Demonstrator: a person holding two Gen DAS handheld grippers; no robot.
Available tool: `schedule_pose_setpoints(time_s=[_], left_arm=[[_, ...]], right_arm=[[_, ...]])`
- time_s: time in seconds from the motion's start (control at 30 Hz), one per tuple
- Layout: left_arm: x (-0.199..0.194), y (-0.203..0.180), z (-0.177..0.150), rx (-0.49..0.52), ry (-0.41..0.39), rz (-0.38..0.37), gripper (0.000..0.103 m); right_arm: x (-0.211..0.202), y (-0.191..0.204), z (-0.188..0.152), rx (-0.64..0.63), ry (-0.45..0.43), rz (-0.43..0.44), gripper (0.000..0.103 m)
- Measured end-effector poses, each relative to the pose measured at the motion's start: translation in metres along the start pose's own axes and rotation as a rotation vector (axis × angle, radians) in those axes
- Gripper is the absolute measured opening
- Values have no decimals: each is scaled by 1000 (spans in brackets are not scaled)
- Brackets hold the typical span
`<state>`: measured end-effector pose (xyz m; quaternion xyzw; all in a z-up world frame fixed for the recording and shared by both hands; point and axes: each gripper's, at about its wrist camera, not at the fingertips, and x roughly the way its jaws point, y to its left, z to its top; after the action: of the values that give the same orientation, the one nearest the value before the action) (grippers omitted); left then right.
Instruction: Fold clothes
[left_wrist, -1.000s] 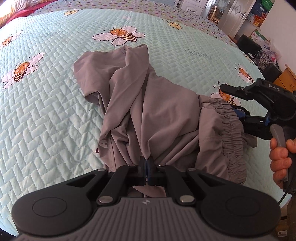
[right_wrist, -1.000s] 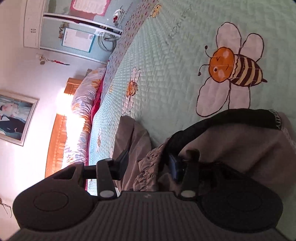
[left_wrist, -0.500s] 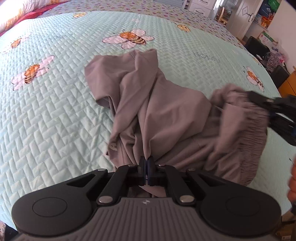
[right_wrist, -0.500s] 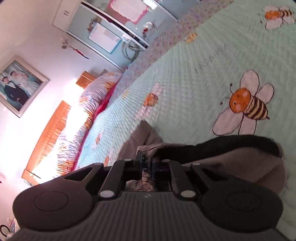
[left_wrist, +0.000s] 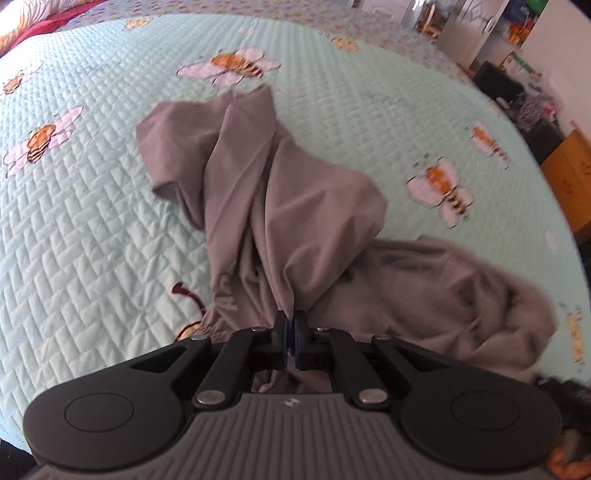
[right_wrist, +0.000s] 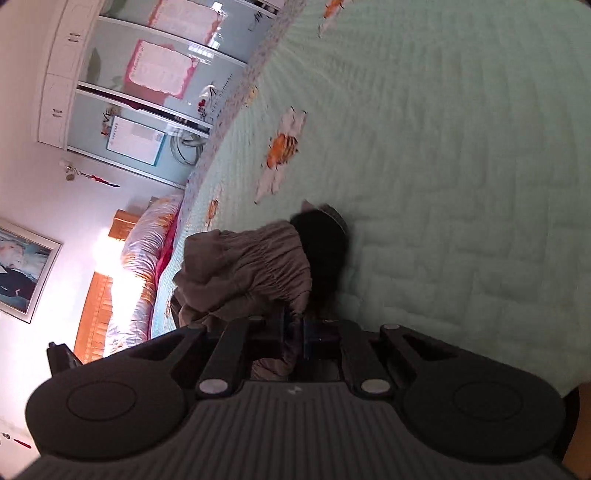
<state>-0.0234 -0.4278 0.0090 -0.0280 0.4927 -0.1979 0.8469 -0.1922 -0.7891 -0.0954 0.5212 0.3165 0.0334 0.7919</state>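
Both tools clamp the crumpled grey fabric trousers (left_wrist: 295, 206) on the mint quilted bed (left_wrist: 92, 221): left tool (left_wrist: 290, 325) near, right tool (right_wrist: 293, 330) on the elastic waistband (right_wrist: 266, 258).

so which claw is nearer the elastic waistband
Right. The right claw is shut on the gathered waistband; the left claw pinches smooth fabric away from it.

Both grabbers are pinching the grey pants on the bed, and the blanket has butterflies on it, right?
Almost. The pictures on the blanket are bees, not butterflies, as the left wrist view shows. The rest holds: the left gripper and the right gripper each have their jaws closed on the grey pants.
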Motion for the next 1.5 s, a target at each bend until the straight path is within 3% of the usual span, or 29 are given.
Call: schedule_pose_setpoints(time_s=[0.1,0.17,0.2,0.23,0.4,0.57,0.6,0.7,0.87,1.13,1.3,1.37,1.43,1.5], left_arm=[[-32,-13,9,46,-92,-80,13],[-42,-29,15,98,-113,-123,34],[-41,-39,18,129,-105,-138,49],[-34,-48,19,139,-81,-153,55],[26,-75,23,31,115,-229,55],[61,-91,24,-23,175,-183,54],[66,-91,26,-36,172,-180,50],[75,-91,31,-65,159,-204,6],[51,-97,38,-2,11,-194,2],[-76,-65,106,-82,-498,-148,2],[-65,-7,108,-198,-524,118,1],[-33,27,96,-261,-383,176,1],[5,57,76,-296,-200,185,1],[26,75,51,-305,-92,182,1]], right_arm=[[11,6,2,-10,2,27,9],[15,13,5,-37,6,40,9],[16,15,7,-47,7,41,9],[16,14,8,-48,8,43,9],[12,8,7,-34,8,62,9],[7,4,6,-31,6,82,9],[7,4,6,-33,6,86,9],[11,3,6,-41,8,86,9],[11,13,5,-79,-48,59,9],[9,62,52,-169,-223,83,9],[37,44,68,-98,-227,15,9],[50,31,64,-69,-190,-18,9],[58,22,58,-58,-144,-42,10],[62,15,51,-55,-102,-62,12]])
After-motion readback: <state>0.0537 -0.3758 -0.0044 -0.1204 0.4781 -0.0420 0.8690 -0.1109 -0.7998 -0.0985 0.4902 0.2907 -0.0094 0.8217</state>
